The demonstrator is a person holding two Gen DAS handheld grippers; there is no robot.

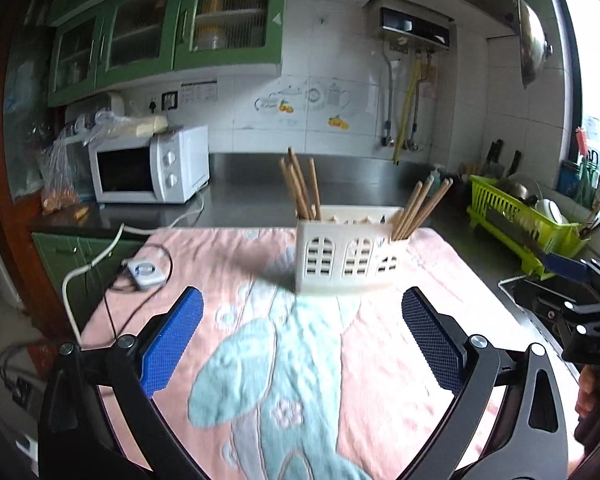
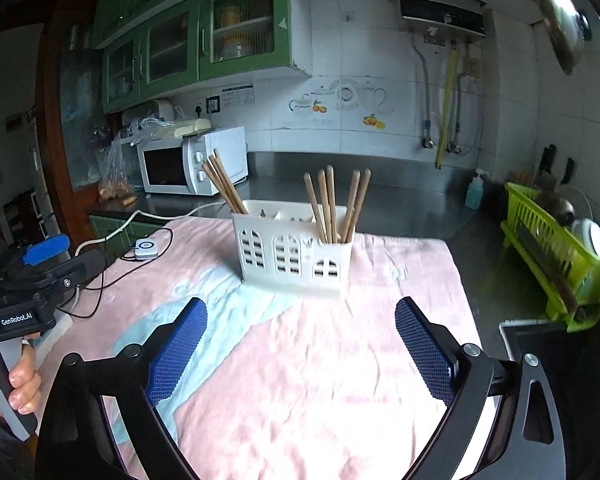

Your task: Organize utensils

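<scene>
A white utensil holder (image 1: 350, 258) (image 2: 294, 258) with arched window cut-outs stands on the pink and teal towel (image 1: 300, 360) (image 2: 320, 360). Wooden chopsticks (image 1: 300, 186) (image 2: 224, 186) lean out of its left compartment, and more chopsticks (image 1: 420, 208) (image 2: 336, 204) stand in its right one. My left gripper (image 1: 302, 336) hovers over the towel short of the holder, open, nothing between its blue pads. My right gripper (image 2: 300, 344) is likewise open and empty in front of the holder. Each gripper shows at the edge of the other's view.
A white microwave (image 1: 152, 166) (image 2: 192, 162) sits on the steel counter at back left, with a cable and a small white device (image 1: 144, 272) (image 2: 146, 249) near the towel's left edge. A green dish rack (image 1: 520, 220) (image 2: 560, 256) stands right, beside a sink (image 2: 540, 344).
</scene>
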